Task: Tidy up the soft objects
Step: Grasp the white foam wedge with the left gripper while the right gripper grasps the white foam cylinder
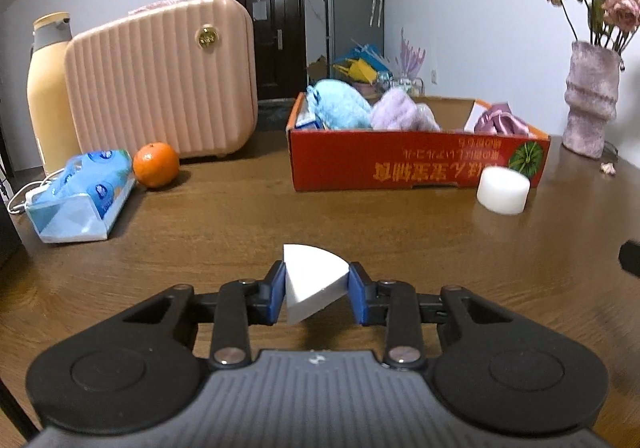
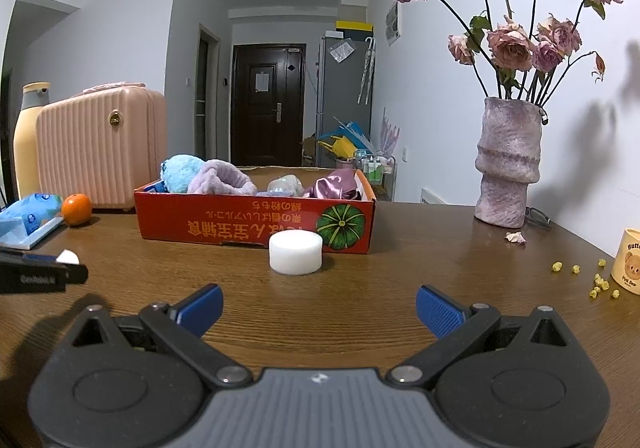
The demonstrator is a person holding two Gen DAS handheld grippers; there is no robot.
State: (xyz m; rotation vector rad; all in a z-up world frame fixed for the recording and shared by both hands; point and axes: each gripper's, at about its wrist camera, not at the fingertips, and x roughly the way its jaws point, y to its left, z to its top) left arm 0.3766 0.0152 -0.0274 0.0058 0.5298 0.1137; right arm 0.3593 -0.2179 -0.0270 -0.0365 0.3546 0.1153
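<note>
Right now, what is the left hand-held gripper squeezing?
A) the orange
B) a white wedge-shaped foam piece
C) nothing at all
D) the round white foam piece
B: in the left wrist view, the blue pads of the left hand-held gripper press on both sides of the white wedge-shaped foam piece, while the round white foam piece sits on the table by the red box and the orange lies far off.

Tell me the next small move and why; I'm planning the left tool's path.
Probably lift the white wedge-shaped foam piece, since the left tool is shut on it above the brown wooden table; then carry it toward the red cardboard box of soft things.
</note>
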